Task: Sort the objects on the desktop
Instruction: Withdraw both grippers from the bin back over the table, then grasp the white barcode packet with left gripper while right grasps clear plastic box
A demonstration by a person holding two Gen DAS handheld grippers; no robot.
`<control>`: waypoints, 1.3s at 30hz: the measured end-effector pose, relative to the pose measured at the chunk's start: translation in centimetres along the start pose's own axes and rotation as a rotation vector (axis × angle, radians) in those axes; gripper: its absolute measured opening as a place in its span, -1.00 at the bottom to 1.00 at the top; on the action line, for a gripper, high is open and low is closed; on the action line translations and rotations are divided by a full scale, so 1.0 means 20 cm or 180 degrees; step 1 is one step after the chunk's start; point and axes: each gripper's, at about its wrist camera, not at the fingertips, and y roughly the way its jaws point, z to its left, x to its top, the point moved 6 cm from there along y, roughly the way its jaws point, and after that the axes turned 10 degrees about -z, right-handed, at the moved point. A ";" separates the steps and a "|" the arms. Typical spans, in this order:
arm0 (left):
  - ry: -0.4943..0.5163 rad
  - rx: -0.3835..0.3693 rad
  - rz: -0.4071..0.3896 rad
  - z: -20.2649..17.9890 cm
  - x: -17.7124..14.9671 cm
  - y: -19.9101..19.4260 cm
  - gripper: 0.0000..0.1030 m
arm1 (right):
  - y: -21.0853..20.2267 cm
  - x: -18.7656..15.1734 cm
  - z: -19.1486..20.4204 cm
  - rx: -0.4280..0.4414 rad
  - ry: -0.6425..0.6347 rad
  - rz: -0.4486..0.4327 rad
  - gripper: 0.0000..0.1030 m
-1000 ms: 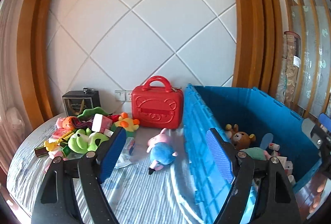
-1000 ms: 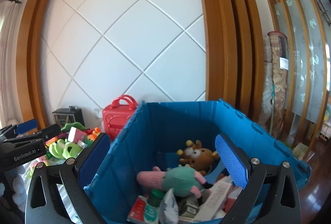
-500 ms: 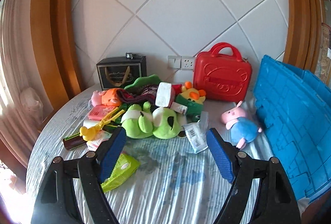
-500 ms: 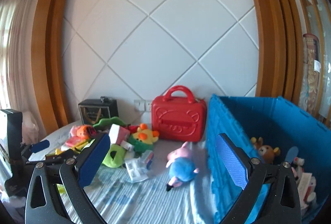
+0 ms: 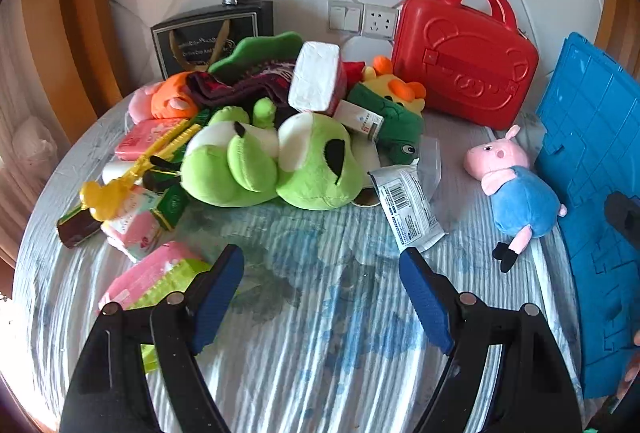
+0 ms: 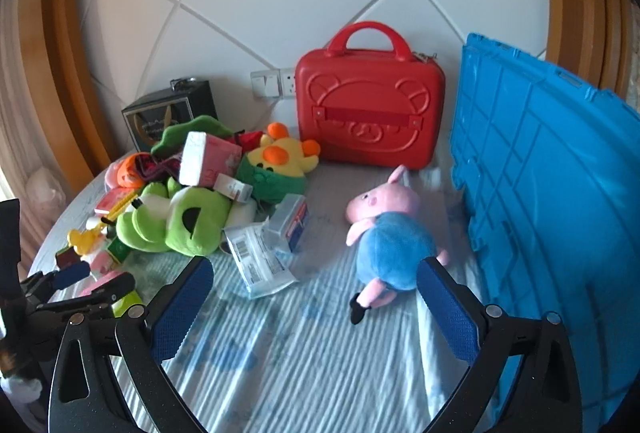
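Observation:
A pile of toys and packets lies on the round table: a green plush frog (image 5: 272, 165) (image 6: 176, 221), a yellow duck plush (image 5: 394, 101) (image 6: 280, 161), a white tissue pack (image 5: 316, 77), a barcode packet (image 5: 406, 209) (image 6: 256, 257). A pink pig plush in blue (image 5: 516, 189) (image 6: 388, 233) lies beside the blue crate (image 5: 592, 193) (image 6: 552, 201). My left gripper (image 5: 322, 273) is open and empty above the cloth, short of the frog. My right gripper (image 6: 314, 287) is open and empty, the pig by its right finger.
A red bear-faced case (image 5: 464, 61) (image 6: 368, 113) stands against the wall. A black gift bag (image 5: 212, 37) (image 6: 168, 113) stands behind the pile. A pink and green packet (image 5: 156, 277) lies by my left finger. The left gripper shows at the right wrist view's left edge (image 6: 72, 281).
Both grippers have swung left from the crate and dropped toward the table. The toy pile and the pig now sit closer in both views. Both stay open.

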 end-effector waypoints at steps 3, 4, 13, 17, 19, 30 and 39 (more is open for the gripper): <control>0.0026 -0.0083 0.0108 -0.13 -0.02 0.21 0.55 | 0.17 -0.06 -0.08 -0.0036 0.0015 0.0116 1.00; 0.0034 -0.0120 0.0122 -0.17 -0.03 0.28 0.55 | 0.22 -0.07 -0.12 -0.0037 0.0047 0.0132 1.00; 0.0026 -0.0382 0.0431 -0.39 -0.13 0.79 0.55 | 0.50 -0.19 -0.31 -0.0100 0.0191 0.0243 1.00; 0.0012 -0.0610 0.0304 -0.37 -0.10 0.78 -0.29 | 0.60 -0.22 -0.28 -0.0027 0.0220 0.0331 1.00; 0.0161 -0.0433 0.0121 -0.32 -0.06 0.74 -0.44 | 0.64 -0.21 -0.23 0.0043 0.0191 0.0339 1.00; 0.0232 -0.0460 -0.0104 -0.18 0.11 0.73 -0.48 | 1.01 -0.18 0.13 0.0410 0.0346 0.0600 0.52; 0.0281 -0.0500 -0.0121 -0.23 0.14 0.79 -0.49 | 1.24 -0.26 0.19 0.0506 0.0481 0.0928 0.37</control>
